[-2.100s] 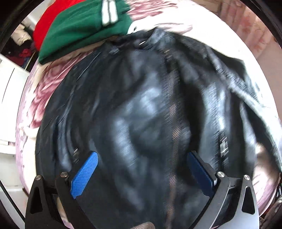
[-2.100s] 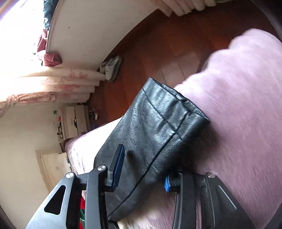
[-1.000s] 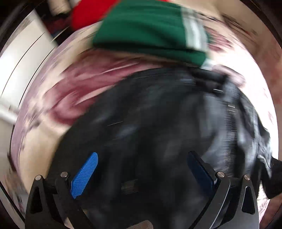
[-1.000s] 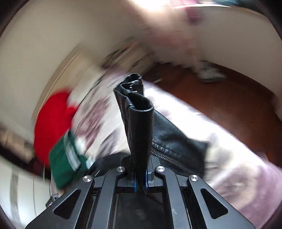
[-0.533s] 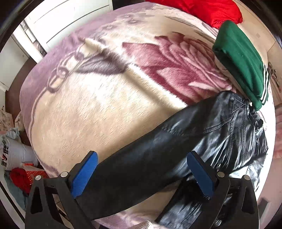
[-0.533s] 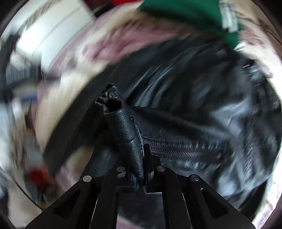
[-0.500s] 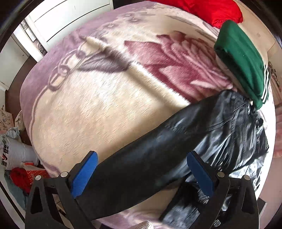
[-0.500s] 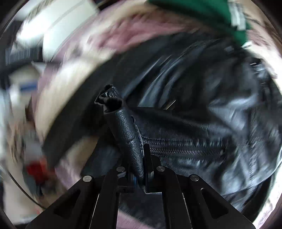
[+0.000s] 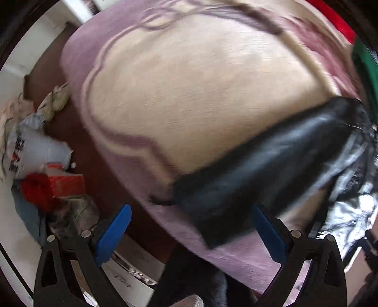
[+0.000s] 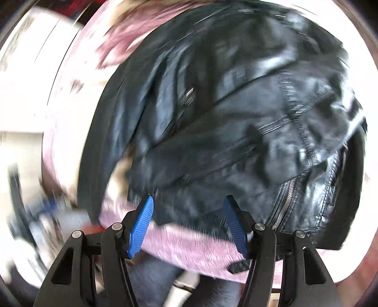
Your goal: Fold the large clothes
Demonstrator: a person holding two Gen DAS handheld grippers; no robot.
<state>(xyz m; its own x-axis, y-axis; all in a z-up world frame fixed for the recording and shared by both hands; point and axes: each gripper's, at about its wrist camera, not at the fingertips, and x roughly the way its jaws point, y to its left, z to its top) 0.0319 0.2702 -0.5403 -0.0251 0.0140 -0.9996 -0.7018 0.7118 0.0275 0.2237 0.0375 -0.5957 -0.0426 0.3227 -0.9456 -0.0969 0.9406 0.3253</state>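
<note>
A black leather jacket (image 10: 236, 113) lies on a pink and cream floral blanket (image 9: 200, 94). In the right wrist view one sleeve lies folded across the jacket body, and the right gripper (image 10: 189, 224) is open just above the jacket's near hem, holding nothing. In the left wrist view the other sleeve (image 9: 259, 170) stretches out over the blanket toward the bed's near edge. The left gripper (image 9: 191, 233) is open and empty, just short of that sleeve's cuff.
Green (image 9: 368, 68) and red (image 9: 330, 16) folded clothes lie at the far right of the bed. Bags and a red box (image 9: 47, 174) sit on the dark wood floor to the left of the bed. White furniture stands beyond.
The right gripper has let go of the sleeve it held, which now lies across the jacket, and stands open. The left gripper has swung left toward the outstretched sleeve's cuff.
</note>
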